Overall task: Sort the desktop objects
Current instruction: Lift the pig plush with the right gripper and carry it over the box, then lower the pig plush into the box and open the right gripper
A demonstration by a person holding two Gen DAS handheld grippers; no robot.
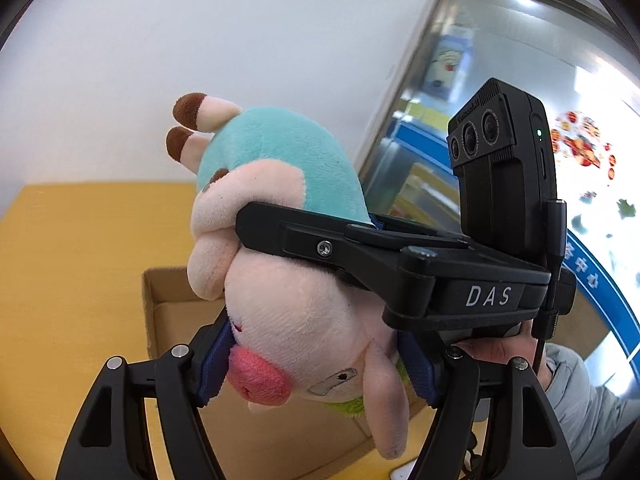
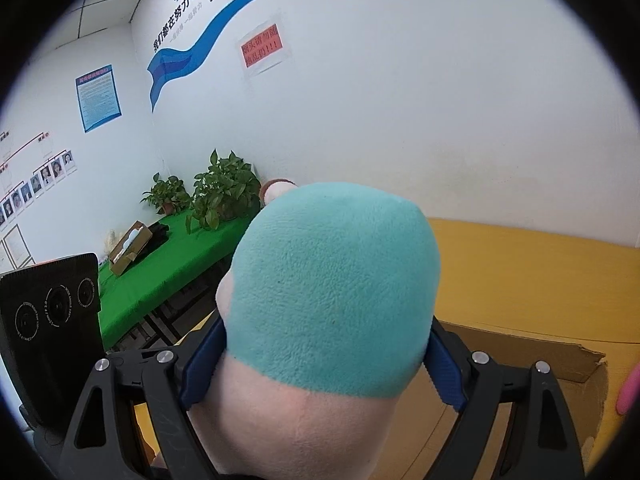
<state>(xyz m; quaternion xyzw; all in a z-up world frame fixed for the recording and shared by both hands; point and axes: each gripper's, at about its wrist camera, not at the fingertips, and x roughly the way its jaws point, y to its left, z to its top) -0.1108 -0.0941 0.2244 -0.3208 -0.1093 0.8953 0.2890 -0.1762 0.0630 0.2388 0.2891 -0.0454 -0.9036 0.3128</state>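
A plush pig [image 1: 288, 320] with a pink head and teal body is held in the air by both grippers. My left gripper [image 1: 320, 356] is shut on its head, blue pads pressing both sides. My right gripper [image 1: 280, 236] comes in from the right in the left wrist view and clamps the body. In the right wrist view the right gripper [image 2: 324, 364] is shut on the pig's teal body [image 2: 332, 288]. An open cardboard box [image 1: 172, 320] sits on the yellow table [image 1: 72, 264] below the pig; it also shows in the right wrist view [image 2: 560, 364].
A white wall stands behind the yellow table [image 2: 540, 280]. A green-covered table [image 2: 160, 264] with potted plants [image 2: 224, 196] and a small box stands at the left. A glass partition [image 1: 460, 100] is at the right. A pink object [image 2: 628, 392] shows at the right edge.
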